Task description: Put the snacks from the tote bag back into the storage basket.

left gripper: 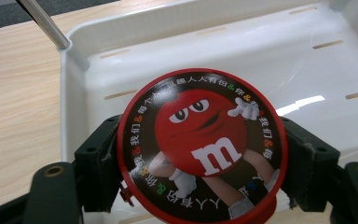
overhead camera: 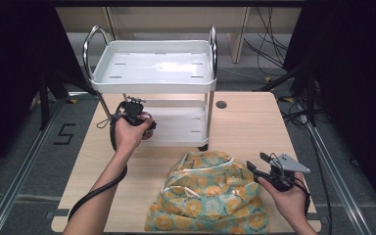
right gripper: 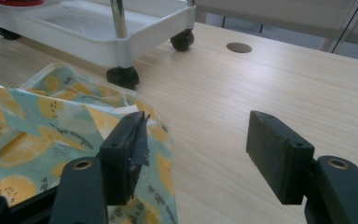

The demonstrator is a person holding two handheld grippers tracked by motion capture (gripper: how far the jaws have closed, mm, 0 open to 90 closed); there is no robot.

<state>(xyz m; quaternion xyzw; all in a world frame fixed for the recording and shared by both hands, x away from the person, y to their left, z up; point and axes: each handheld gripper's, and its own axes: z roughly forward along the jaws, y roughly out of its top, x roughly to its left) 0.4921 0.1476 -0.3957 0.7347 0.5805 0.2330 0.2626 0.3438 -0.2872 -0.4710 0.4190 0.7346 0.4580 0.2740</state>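
The person's left forearm reaches forward from the bottom edge of the high view, the left hand wrapped around the left gripper. Its jaws are closed against something round held between them. The right hand sits lower and nearer the person, holding the right gripper, which points inward toward the left. Its jaws stand wide apart with nothing between them.

Bright even overhead light — white glare on the cart tray, dark surround, slightly soft close-ups.
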